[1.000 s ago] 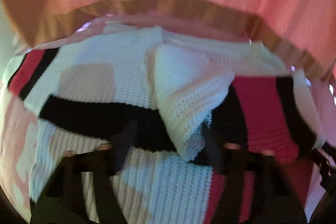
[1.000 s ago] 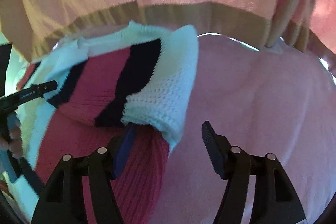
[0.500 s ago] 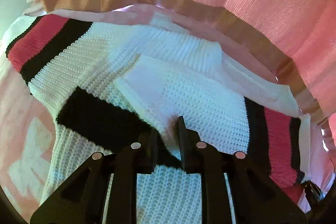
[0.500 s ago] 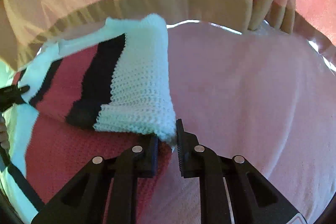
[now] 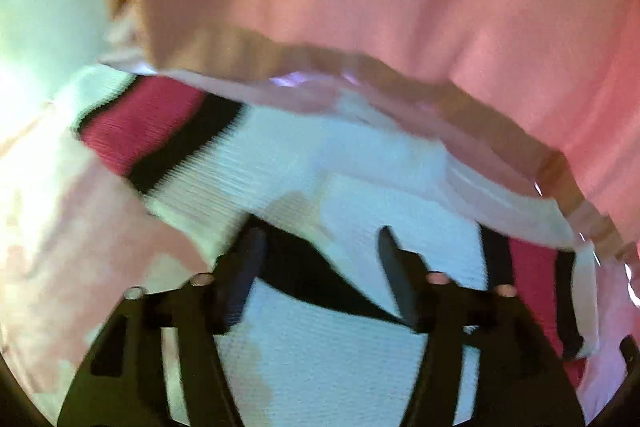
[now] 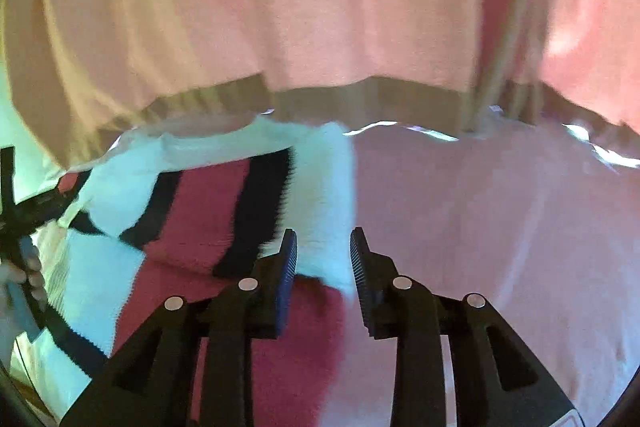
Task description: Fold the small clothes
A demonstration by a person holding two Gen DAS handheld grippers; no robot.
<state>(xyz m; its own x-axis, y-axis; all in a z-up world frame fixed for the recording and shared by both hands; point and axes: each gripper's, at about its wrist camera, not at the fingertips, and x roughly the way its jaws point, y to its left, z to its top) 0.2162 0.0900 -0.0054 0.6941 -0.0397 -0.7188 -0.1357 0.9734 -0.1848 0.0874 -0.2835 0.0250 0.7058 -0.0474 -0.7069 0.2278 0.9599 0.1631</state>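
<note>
Knitted sweater (image 5: 360,195) now released, left claw (image 5: 320,267) and right claw (image 6: 323,259) reopened.

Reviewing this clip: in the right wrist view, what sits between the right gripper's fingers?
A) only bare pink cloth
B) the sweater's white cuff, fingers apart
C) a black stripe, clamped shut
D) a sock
B: the white cuff of the striped sweater lies between the right gripper, whose fingers stand apart.

White, crimson, black-striped sweater (image 5: 360,203)
</note>
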